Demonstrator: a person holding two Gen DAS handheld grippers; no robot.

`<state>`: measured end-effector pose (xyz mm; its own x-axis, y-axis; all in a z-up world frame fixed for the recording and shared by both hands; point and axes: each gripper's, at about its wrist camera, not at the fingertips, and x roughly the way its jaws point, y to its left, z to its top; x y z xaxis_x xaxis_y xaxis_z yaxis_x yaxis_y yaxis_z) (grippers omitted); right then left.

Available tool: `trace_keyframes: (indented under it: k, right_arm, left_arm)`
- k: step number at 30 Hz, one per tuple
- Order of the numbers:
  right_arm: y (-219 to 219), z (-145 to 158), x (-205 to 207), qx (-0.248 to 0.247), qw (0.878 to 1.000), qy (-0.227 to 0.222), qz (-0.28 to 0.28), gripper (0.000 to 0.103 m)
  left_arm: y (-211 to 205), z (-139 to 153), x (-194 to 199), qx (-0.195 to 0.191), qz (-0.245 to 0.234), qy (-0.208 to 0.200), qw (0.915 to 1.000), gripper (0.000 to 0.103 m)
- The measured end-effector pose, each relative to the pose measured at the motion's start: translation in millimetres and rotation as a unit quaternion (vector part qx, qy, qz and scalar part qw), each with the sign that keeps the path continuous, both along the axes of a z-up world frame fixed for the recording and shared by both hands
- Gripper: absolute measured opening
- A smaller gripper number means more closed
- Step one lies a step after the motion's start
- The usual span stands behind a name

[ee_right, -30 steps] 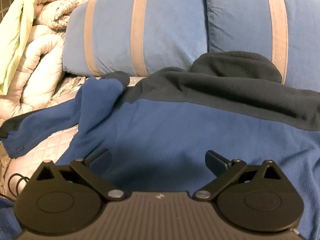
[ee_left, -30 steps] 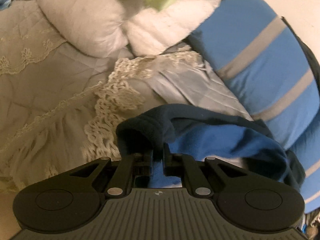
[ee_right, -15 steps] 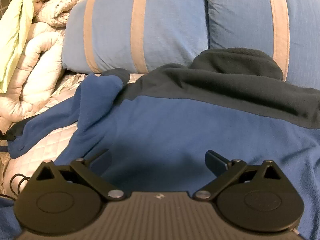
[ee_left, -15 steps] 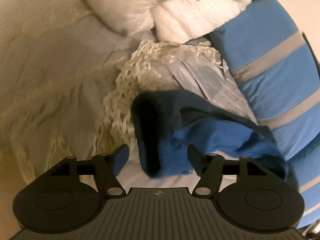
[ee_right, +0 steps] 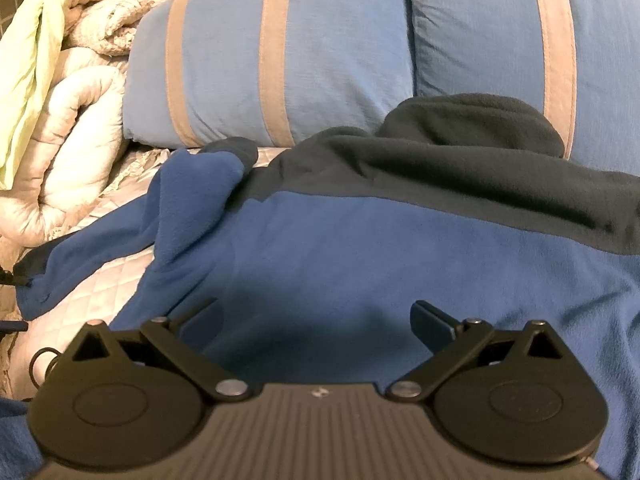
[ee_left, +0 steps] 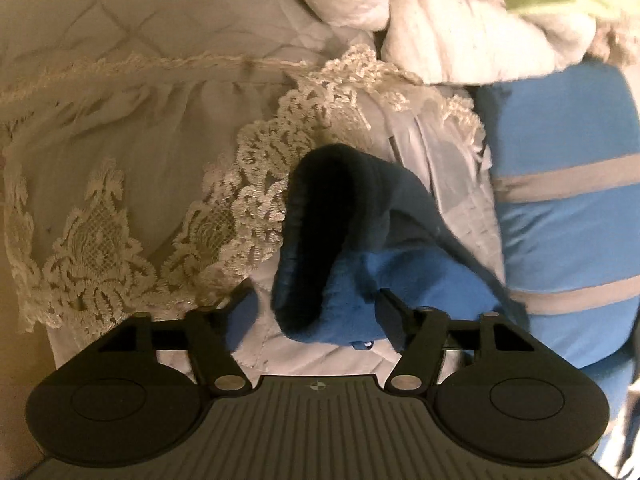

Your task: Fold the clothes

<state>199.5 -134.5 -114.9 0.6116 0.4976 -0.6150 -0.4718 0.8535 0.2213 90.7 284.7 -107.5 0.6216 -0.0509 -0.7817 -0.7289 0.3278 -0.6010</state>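
A blue fleece jacket [ee_right: 360,248] with a dark navy yoke and collar lies spread on the bed. Its sleeve cuff [ee_left: 332,232], dark-rimmed with blue lining, lies between the fingers of my left gripper [ee_left: 316,308], which is open and not holding it. In the right wrist view the same sleeve [ee_right: 80,252] stretches out to the left. My right gripper [ee_right: 316,316] is open and empty, hovering low over the jacket's blue body.
A blue pillow with beige stripes [ee_right: 280,52] lies behind the jacket and shows in the left wrist view [ee_left: 568,220]. A rolled white duvet [ee_right: 68,128] and a lime-green cloth [ee_right: 36,44] sit at left. The quilted bedspread has a lace edge [ee_left: 256,168].
My left gripper was shut on the sleeve cuff, then opened and let it drop onto the bedspread. The view has tilted down. My right gripper has stayed open and nearly still.
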Motion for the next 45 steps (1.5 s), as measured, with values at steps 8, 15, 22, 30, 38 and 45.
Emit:
trace_keyframes:
  k: [8, 15, 22, 30, 38, 45]
  right_arm:
    - [-3, 1, 1, 0.001, 1.000, 0.002, -0.003, 0.103]
    - [-6, 5, 0, 0.024, 1.000, 0.001, 0.002, 0.103]
    - [-11, 17, -7, 0.070, 0.997, -0.019, 0.037, 0.103]
    - [-14, 27, -13, 0.115, 0.990, -0.026, 0.072, 0.103]
    - [-15, 25, -12, 0.119, 0.990, -0.016, 0.070, 0.103]
    - [-16, 21, -10, 0.116, 0.991, -0.006, 0.062, 0.103]
  left_arm:
    - [-11, 22, 29, 0.091, -0.077, 0.061, 0.9910, 0.018]
    - [-30, 83, 44, 0.287, -0.155, 0.081, 0.9418, 0.015]
    - [-32, 119, 44, 0.449, -0.180, 0.142, 0.8638, 0.014]
    - [13, 144, 24, 0.487, -0.143, 0.143, 0.8496, 0.014]
    - [59, 56, -65, 0.335, -0.088, 0.108, 0.9318, 0.014]
    - [87, -6, -114, 0.169, -0.035, 0.017, 0.9849, 0.031]
